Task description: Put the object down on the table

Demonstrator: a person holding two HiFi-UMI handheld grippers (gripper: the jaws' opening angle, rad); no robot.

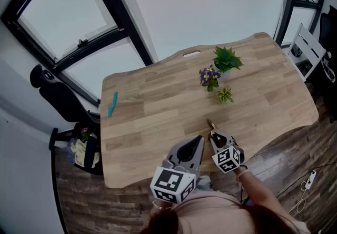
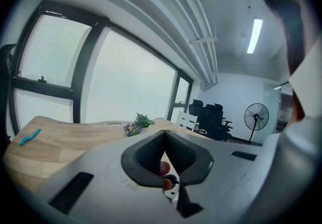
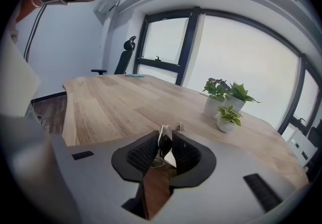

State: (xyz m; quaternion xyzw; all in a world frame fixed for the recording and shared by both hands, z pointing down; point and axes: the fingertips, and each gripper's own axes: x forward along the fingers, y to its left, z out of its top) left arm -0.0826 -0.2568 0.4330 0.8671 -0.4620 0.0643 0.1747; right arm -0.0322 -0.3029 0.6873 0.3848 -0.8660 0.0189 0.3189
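Observation:
My right gripper (image 1: 214, 135) is shut on a small object (image 1: 210, 124), a white-metal and black piece that sticks out past the fingertips. It hangs over the wooden table (image 1: 158, 117) near the front edge; whether it touches the wood I cannot tell. In the right gripper view the object (image 3: 164, 136) is pinched between the dark pads of the right gripper (image 3: 166, 150). My left gripper (image 1: 197, 142) sits just left of it, shut with nothing held. In the left gripper view the left gripper (image 2: 163, 137) has its pads pressed together and points above the tabletop.
Three small potted plants (image 1: 220, 72) stand at the table's far right. A blue object (image 1: 112, 103) lies near the left edge. A black chair (image 1: 58, 96) stands left of the table, and a white chair (image 1: 308, 49) at the far right. Windows line the back.

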